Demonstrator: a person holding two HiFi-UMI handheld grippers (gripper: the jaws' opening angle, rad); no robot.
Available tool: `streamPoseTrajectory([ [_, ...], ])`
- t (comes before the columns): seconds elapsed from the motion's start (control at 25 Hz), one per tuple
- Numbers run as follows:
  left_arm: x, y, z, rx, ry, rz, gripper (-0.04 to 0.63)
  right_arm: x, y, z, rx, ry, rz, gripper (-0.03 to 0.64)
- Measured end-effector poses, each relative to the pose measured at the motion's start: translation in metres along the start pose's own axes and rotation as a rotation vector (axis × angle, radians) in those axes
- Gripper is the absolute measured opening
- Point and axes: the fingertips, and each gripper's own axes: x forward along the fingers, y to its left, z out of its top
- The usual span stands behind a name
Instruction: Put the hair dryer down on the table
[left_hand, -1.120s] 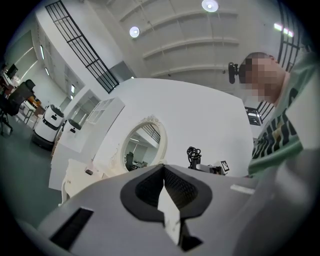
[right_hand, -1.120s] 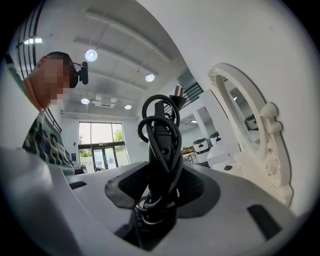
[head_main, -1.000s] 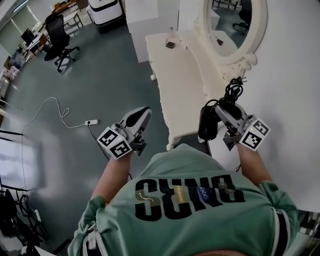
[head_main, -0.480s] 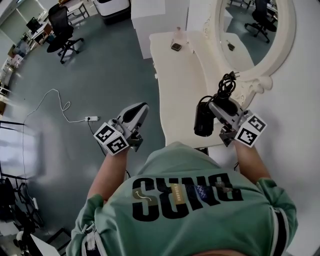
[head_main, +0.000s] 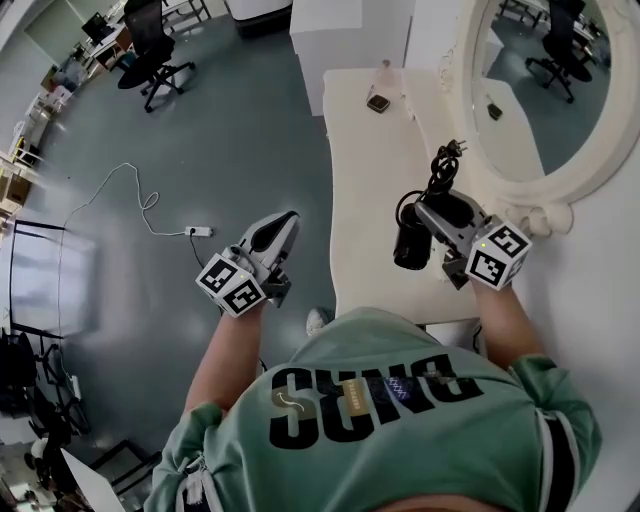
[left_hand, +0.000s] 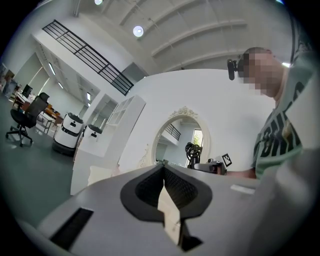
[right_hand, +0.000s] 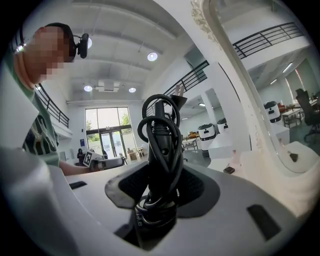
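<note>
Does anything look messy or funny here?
A little. A white power strip lies out on the open floor, where feet could catch it. The hair dryer hangs above the table in the right claw, its cord bundled up. Nothing looks spilled or broken.

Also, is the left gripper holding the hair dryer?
No, the hair dryer is clamped in the right gripper; the left gripper has nothing between its jaws.

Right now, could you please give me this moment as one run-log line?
right hand-held gripper: shut on hair dryer | hair dryer: held over table | left hand-held gripper: shut, empty
</note>
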Motion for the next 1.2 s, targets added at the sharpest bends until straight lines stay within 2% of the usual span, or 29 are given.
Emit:
streamPoseTrajectory([
  [0.28,0.011,0.06,-0.006,0.034,0.049,-0.051,0.012,0.062,-0.031,-0.012,-0.074,0.121,-0.096,0.158],
  [0.44,0.021,0.078,-0.015,0.038,0.063,-0.058,0.011,0.087,-0.054,-0.019,-0.125,0.197,-0.138,0.158],
  [0.68,0.042,0.117,-0.033,0.052,0.078,-0.076,0.011,0.138,-0.107,-0.052,-0.192,0.355,-0.189,0.158],
  [1.0,0.056,0.141,-0.061,0.043,0.104,-0.087,0.011,0.178,-0.167,-0.098,-0.217,0.546,-0.259,0.158],
  [1.2,0.062,0.145,-0.081,0.034,0.119,-0.111,0.012,0.194,-0.205,-0.128,-0.276,0.674,-0.296,0.158],
])
